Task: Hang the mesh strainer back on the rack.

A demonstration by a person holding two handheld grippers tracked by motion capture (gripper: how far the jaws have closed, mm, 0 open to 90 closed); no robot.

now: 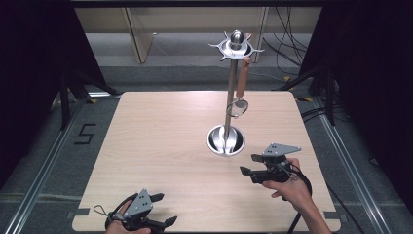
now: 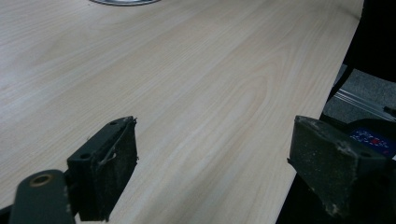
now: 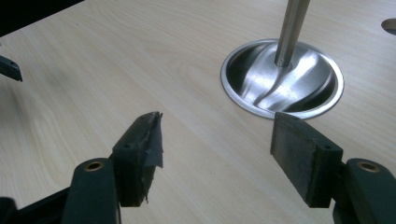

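Over on the far half of the desk (image 1: 160,146) stands the metal utensil stand (image 1: 229,97), its round base (image 1: 226,140) planted on the wood and its pole rising to a crown of hooks (image 1: 236,47). And look at that: a small strainer with a wooden handle (image 1: 240,87) hangs from one hook on the right side, its mesh ring dangling beside the pole. I'd judge the hanging step is done!

Nothing else lies loose on the wood, so little seems left but backing off. The right hand-held gripper (image 1: 251,165) sits just in front of the base and to its right, jaws spread wide, nothing between them. From the right gripper view the shiny dish of the base (image 3: 299,88) lies just beyond those parted jaws, clear of both pads.

Down at the near edge, the left hand-held gripper (image 1: 163,209) hovers low, well apart from the stand, jaws wide too and empty. From the left gripper view, bare wood grain (image 2: 187,93) runs ahead, with a sliver of the base rim (image 2: 123,2) at the top.

Both tools free, utensil up on its hook; whether more pieces are to come, I can't tell.
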